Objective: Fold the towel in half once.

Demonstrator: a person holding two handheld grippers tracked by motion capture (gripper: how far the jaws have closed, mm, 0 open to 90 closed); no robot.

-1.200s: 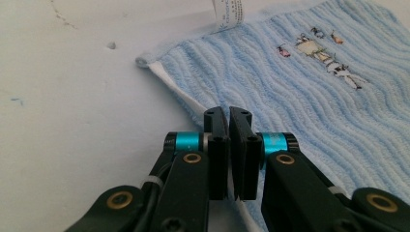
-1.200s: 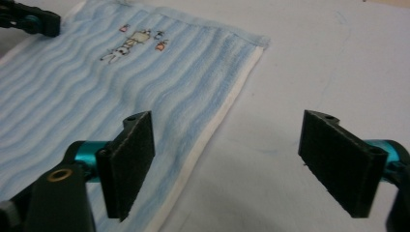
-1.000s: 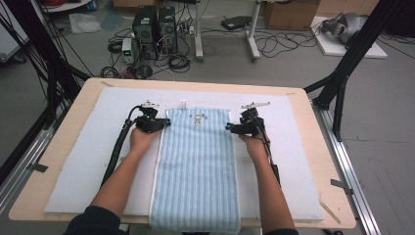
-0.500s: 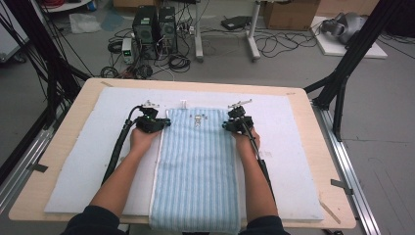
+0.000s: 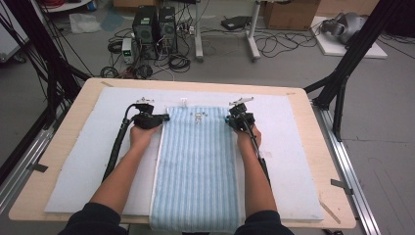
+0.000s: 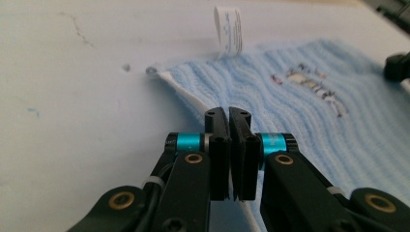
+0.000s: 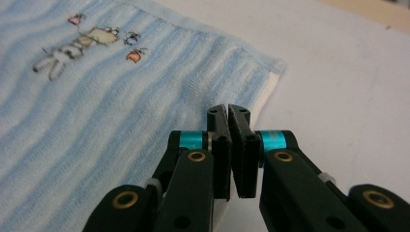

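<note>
Blue striped towel (image 5: 198, 166) lying flat down the middle of the white foam mat (image 5: 78, 161), running from about 12 o'clock near the far edge to 6 o'clock, where it hangs over the near table edge; small embroidered animal motif (image 5: 197, 117) near the top hem, care tag (image 6: 228, 30) sticking up at the far corner. Left gripper (image 5: 157, 117) clamped shut on the towel's 9 o'clock side edge near the top corner, same as a second ago. Right gripper (image 5: 230, 119) moved in from the 3 o'clock side, jaws just closed, now pinched on the opposite edge, hem caught between the pads in the right gripper view (image 7: 231, 121). Both top corners gripped now, so probably set for lifting the far end and folding it toward 6 o'clock. Wooden table (image 5: 323, 161) under the mat, computer towers and cables (image 5: 154, 24) on the floor beyond.
</note>
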